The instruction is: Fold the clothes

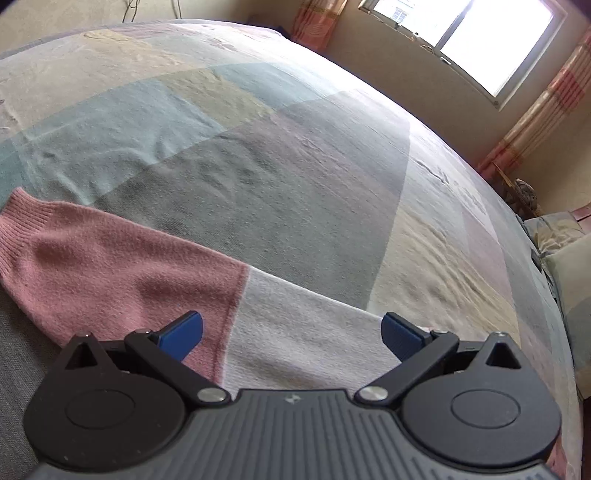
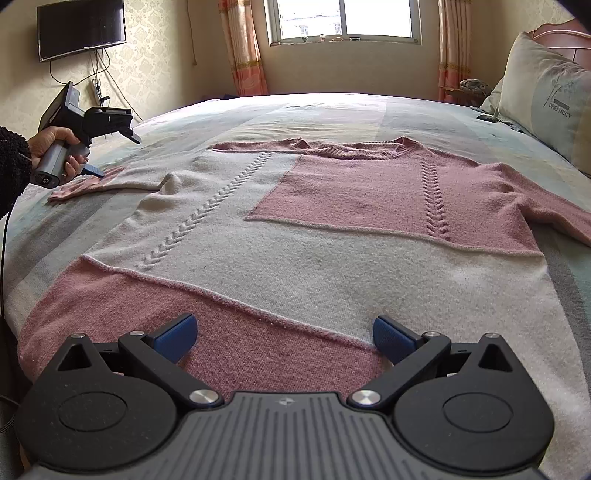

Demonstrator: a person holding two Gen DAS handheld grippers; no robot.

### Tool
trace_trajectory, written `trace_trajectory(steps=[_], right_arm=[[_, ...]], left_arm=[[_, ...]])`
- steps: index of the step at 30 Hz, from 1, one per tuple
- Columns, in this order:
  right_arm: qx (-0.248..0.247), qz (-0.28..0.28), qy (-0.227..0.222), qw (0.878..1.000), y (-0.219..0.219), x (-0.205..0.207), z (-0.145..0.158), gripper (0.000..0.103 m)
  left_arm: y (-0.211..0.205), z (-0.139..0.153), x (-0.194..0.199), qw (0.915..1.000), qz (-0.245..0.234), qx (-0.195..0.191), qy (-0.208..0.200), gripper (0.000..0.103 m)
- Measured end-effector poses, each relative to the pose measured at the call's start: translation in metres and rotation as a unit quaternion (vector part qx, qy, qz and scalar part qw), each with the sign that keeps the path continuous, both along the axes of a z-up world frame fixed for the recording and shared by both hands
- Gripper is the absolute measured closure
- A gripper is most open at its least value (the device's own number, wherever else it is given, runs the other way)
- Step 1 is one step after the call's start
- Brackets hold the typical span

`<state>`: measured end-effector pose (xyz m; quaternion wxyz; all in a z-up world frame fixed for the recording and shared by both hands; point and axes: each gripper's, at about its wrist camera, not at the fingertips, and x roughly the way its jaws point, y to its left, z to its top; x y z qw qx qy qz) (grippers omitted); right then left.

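The bed fills most of the room, covered by a sheet of pale green, grey and cream blocks that lies fairly smooth with a few light creases. A window with orange-striped curtains sits in the far wall, a dark television hangs on the wallpapered wall to the left with cables trailing under it, and a pillow leans at the head of the bed on the right.

A pink and cream sweater lies spread flat, front up, across the middle of the bed, its hem at the near edge and its collar toward the window. One sleeve reaches out toward the left edge, the other toward the pillow. Bare sheet stays open beyond the collar and along both sides.

The right gripper hovers low over the hem at the near edge, fingers spread wide with nothing between them. The left gripper is over the left sleeve near the left edge, fingers likewise apart, straddling the seam where pink cuff meets cream, not pinching the cloth.
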<state>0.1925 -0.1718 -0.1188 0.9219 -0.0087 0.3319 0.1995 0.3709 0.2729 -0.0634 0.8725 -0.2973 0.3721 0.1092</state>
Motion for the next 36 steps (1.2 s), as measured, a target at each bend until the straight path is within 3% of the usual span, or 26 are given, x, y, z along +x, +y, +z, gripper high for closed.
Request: trace_trajectory(steps=[5,10,13,16,20,26,28,33,36], right_arm=[[0.016,-0.003,0.004,1.000,-0.004,0.001,0.001,0.000],[0.010,-0.002,0.002,1.000,-0.003,0.000,0.001,0.000],[0.004,0.001,0.001,1.000,-0.002,-0.001,0.000,0.000],[0.002,0.002,0.000,1.000,-0.002,-0.001,0.000,0.000],[0.002,0.005,0.000,1.000,-0.002,0.000,0.000,0.000],[0.007,0.004,0.001,1.000,-0.004,0.000,0.001,0.000],[0.030,-0.003,0.006,1.000,-0.009,0.001,0.003,0.000],[0.155,-0.025,0.015,0.988,-0.037,0.002,0.010,0.000],[0.194,-0.037,0.031,0.980,-0.042,0.004,0.012,0.000]], left_arm=[[-0.079,0.009,0.032,0.9907,-0.135,-0.019,-0.011,0.001],[-0.139,-0.014,0.066,0.9784,-0.204,-0.029,0.018,0.001],[-0.148,-0.031,0.083,0.9820,-0.185,-0.006,0.038,0.001],[-0.141,-0.035,0.101,0.9871,-0.160,-0.006,0.011,0.001],[-0.137,-0.034,0.123,0.9911,-0.133,-0.001,0.005,0.001],[-0.142,0.008,0.094,0.9844,-0.172,0.039,0.003,0.001],[-0.133,0.029,0.074,0.9821,-0.179,0.060,-0.004,0.001],[-0.080,0.067,0.031,0.9848,-0.150,0.089,0.006,0.001],[-0.038,0.063,0.013,0.9894,-0.109,0.093,0.017,0.001]])
